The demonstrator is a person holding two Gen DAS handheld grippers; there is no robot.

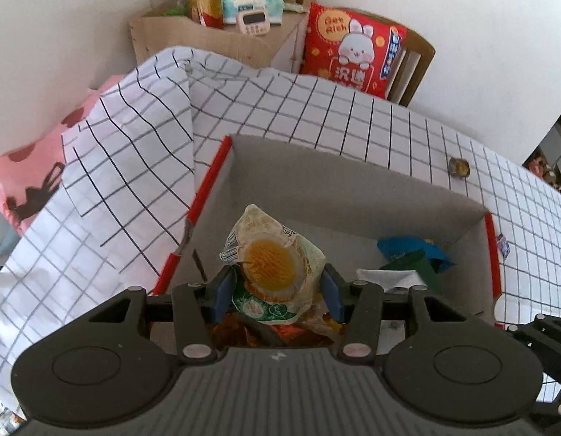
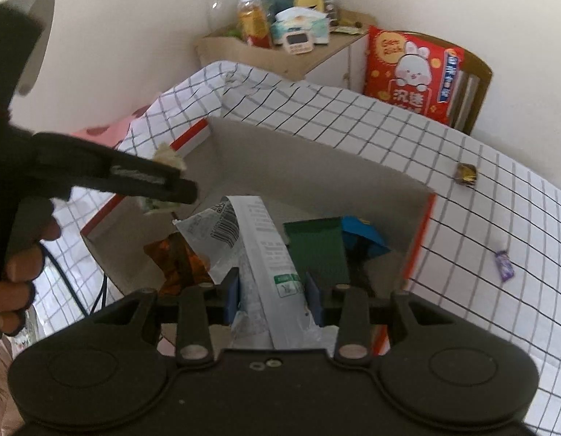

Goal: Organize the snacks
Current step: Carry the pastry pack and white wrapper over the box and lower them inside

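Observation:
My left gripper (image 1: 277, 290) is shut on a cream snack packet with an orange-yellow round picture (image 1: 271, 258), held above the open cardboard box (image 1: 353, 178). My right gripper (image 2: 275, 298) is shut on a white packet with a barcode (image 2: 251, 243), also over the box (image 2: 316, 167). Inside the box lie a green packet (image 2: 316, 250), a blue packet (image 2: 364, 232) and an orange packet (image 2: 175, 258). In the right wrist view the left gripper (image 2: 127, 178) reaches in from the left, held by a hand (image 2: 22, 265).
The box rests on a white checked cloth (image 1: 353, 109). A small gold-wrapped sweet (image 2: 466, 174) and a purple sweet (image 2: 504, 265) lie on the cloth right of the box. Behind stand a wooden cabinet with bottles (image 1: 207, 40) and a red rabbit cushion on a chair (image 1: 353, 51).

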